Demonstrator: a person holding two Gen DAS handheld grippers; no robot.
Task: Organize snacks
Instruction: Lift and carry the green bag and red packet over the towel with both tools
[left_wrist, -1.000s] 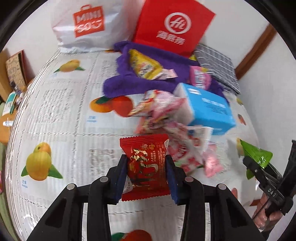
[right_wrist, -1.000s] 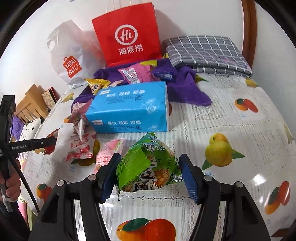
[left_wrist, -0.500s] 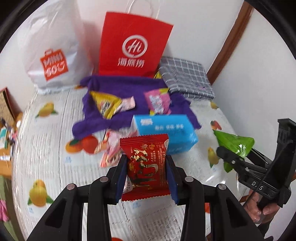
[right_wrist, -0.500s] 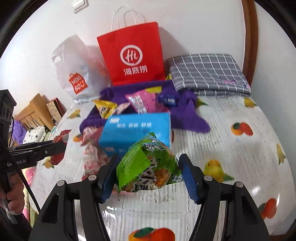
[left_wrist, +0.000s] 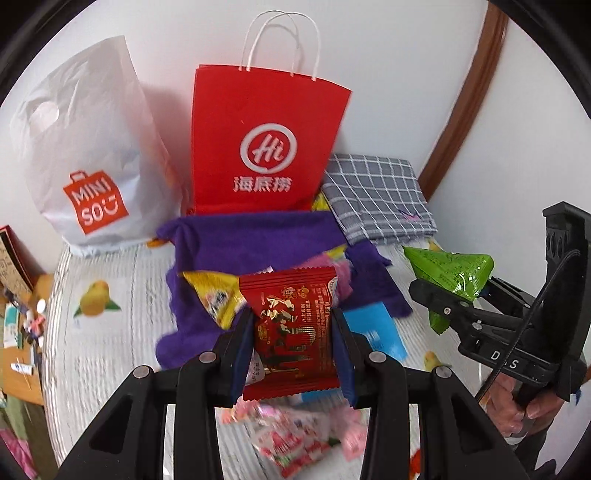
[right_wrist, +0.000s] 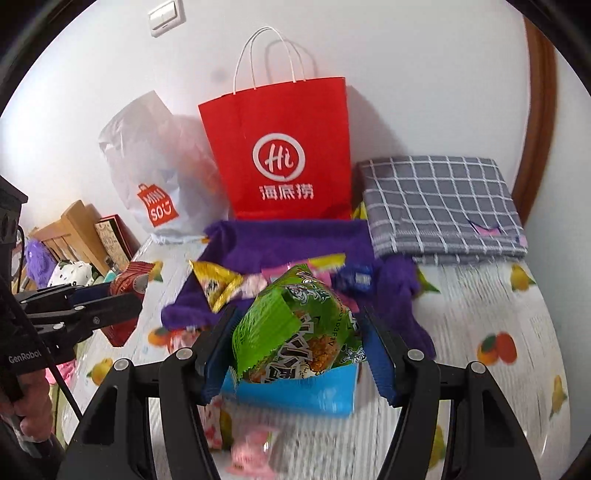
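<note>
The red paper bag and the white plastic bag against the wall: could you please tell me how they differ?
The red paper bag stands stiff and flat-sided with white cord handles; the white plastic bag is crumpled and rounded with a punched-out grip hole. The red one bears a white circular logo, the white one an orange logo. Both stand upright against the wall.

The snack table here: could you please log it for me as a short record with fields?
left gripper: shut on red snack packet
right gripper: shut on green snack packet
back of table: red paper bag, white plastic bag, grey checked cloth
middle: purple towel with loose snacks
front: blue tissue pack
</note>
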